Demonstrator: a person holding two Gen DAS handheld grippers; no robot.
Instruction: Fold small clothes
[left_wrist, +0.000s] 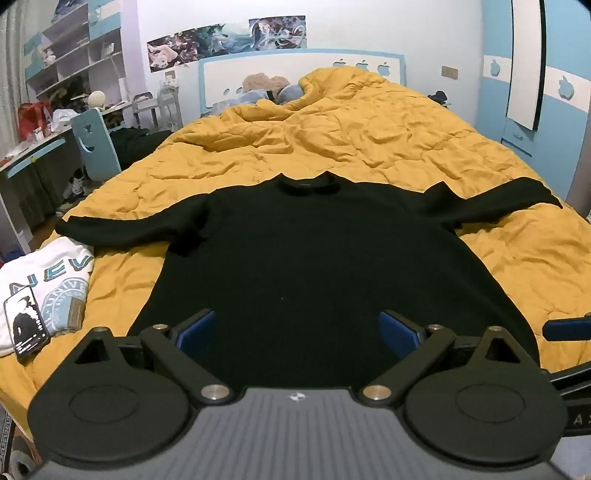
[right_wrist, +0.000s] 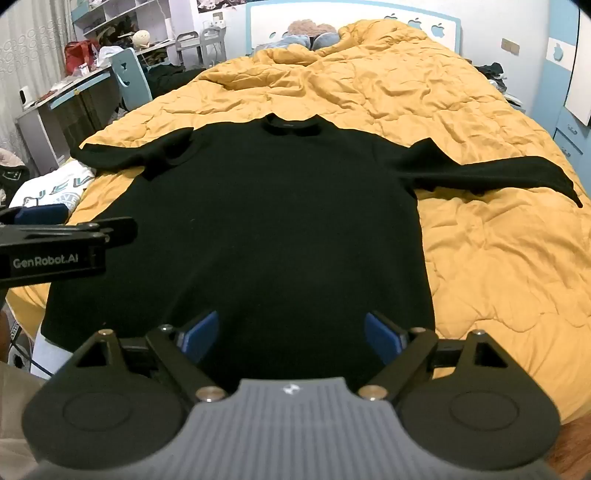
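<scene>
Left wrist view: my left gripper (left_wrist: 297, 328) hangs above the near hem of the black sweater (left_wrist: 314, 266), jaws wide apart, nothing between them. The sweater lies flat on the yellow quilt (left_wrist: 369, 140), collar far, both sleeves spread. A white printed shirt (left_wrist: 48, 291) and a phone (left_wrist: 27, 328) lie at near left.

Right wrist view: my right gripper (right_wrist: 291, 334) is also spread and empty over the hem. Folding not yet begun, I judge; next I need 1 sleeve (right_wrist: 491, 175) pinched and brought inward.
</scene>
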